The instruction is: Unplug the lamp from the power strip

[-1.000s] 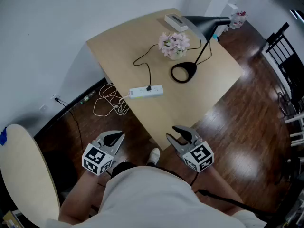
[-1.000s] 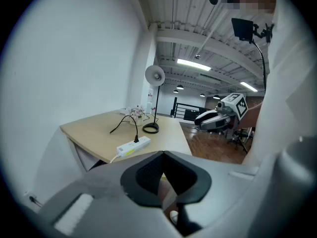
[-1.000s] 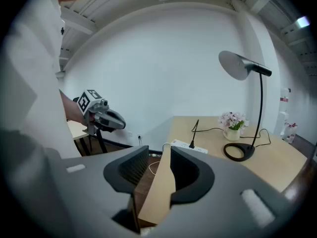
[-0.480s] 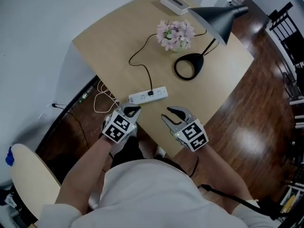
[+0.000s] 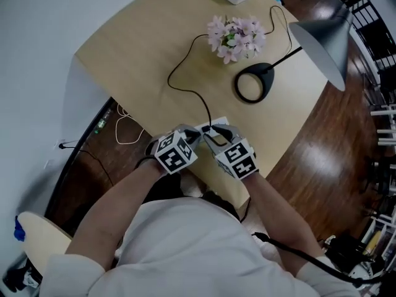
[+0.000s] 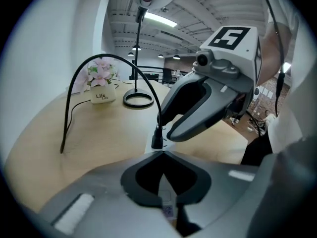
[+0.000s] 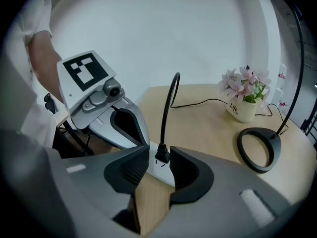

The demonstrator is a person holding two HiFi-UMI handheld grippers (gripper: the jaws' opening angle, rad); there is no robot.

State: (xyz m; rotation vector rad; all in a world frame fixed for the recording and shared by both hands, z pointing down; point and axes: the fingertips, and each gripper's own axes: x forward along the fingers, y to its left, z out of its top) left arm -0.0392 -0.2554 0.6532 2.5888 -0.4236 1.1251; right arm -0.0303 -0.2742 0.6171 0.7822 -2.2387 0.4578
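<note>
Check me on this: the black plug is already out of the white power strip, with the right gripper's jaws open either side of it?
No: the plug is still seated in the power strip, as the right gripper view shows. The right gripper does have its jaws open either side of it.

- The left gripper (image 6: 162, 152) has its jaws closed tip to tip, with nothing between them.
- The right gripper (image 7: 159, 154) has its jaws apart, its tips just beside the left one's.
- The left forearm (image 5: 108, 218) and right forearm (image 5: 278, 218) are bare. They reach forward and converge.
</note>
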